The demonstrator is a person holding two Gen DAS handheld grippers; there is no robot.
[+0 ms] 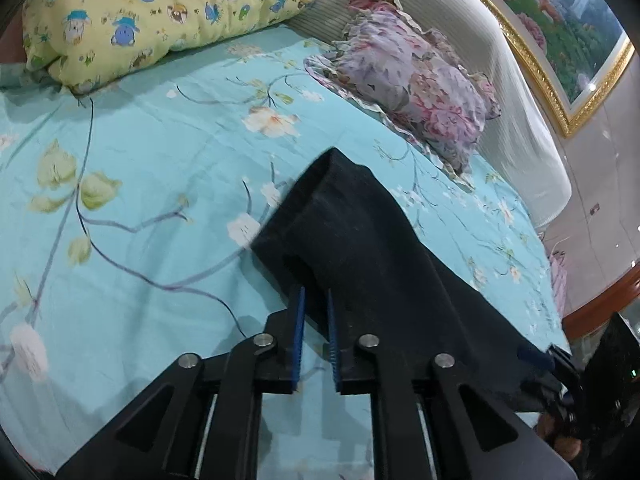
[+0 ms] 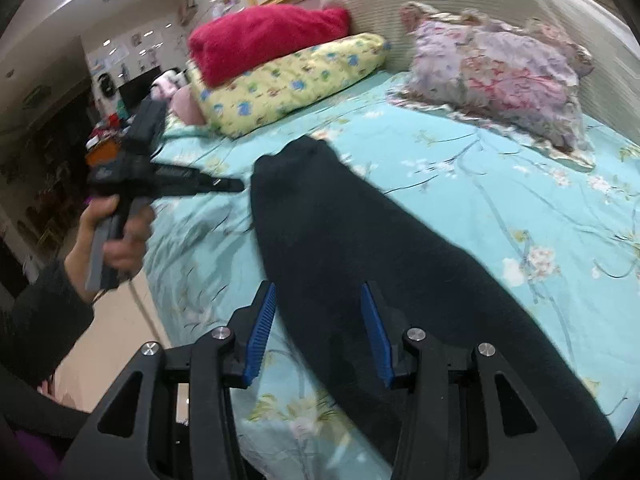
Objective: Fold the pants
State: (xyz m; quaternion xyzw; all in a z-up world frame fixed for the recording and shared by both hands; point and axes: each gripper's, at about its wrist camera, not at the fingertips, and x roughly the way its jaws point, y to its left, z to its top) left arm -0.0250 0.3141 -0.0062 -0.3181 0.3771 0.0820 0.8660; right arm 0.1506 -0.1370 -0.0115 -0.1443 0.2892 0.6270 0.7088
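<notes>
black pants (image 2: 360, 248) lie on bed (image 2: 500, 208).

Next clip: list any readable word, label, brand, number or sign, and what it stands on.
No text reads in either view.
Pale marking on the left gripper body: too blurred.
Small wall sign beside the cream headboard: too small.
Yellow cartoon-print pillow: pictures only.
</notes>
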